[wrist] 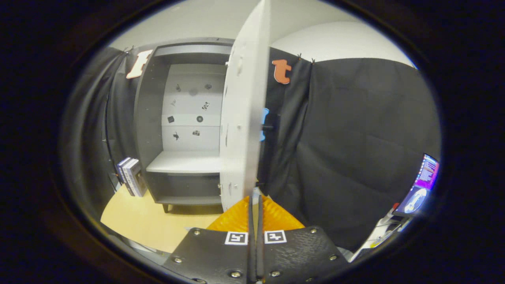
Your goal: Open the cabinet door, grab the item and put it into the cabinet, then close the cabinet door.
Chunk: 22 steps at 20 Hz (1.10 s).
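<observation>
The grey cabinet [149, 118] stands on a wooden table [138, 223], beyond the fingers. Its white door [241, 118] is swung out towards me and I see it almost edge-on. The door's free edge runs down into the narrow slot between my fingers. My gripper [255, 205] is shut on that edge near the door's bottom corner. Inside the cabinet, a pale shelf [185, 162] lies bare, with small dark stickers on the back panel above it. A few books [132, 177] stand upright on the table, against the cabinet's left side.
Black cloth walls close the booth to the left and right of the cabinet. Far to the right, beyond the cloth, a lit monitor [422, 183] stands on a cluttered desk. Bare tabletop lies in front of the cabinet and the books.
</observation>
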Available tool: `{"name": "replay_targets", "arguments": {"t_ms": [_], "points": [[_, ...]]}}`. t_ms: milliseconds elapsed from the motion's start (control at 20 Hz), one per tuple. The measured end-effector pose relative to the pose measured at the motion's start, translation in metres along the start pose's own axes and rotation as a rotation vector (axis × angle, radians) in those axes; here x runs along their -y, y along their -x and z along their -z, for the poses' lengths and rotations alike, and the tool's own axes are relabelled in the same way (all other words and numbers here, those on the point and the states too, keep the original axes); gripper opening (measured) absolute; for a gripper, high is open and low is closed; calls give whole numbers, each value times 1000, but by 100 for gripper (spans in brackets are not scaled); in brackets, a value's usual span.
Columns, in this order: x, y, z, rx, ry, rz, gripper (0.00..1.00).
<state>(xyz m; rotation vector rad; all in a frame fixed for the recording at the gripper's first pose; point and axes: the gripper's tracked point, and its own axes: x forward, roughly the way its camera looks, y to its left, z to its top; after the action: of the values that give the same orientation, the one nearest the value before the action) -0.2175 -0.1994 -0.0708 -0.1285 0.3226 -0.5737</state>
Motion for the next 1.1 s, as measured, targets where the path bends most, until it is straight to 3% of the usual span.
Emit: {"name": "replay_targets", "arguments": {"t_ms": [450,1100], "points": [[-27,33,7,41,-14,-23,1],[-157,-21,79,-63,-2,-287,1]]}}
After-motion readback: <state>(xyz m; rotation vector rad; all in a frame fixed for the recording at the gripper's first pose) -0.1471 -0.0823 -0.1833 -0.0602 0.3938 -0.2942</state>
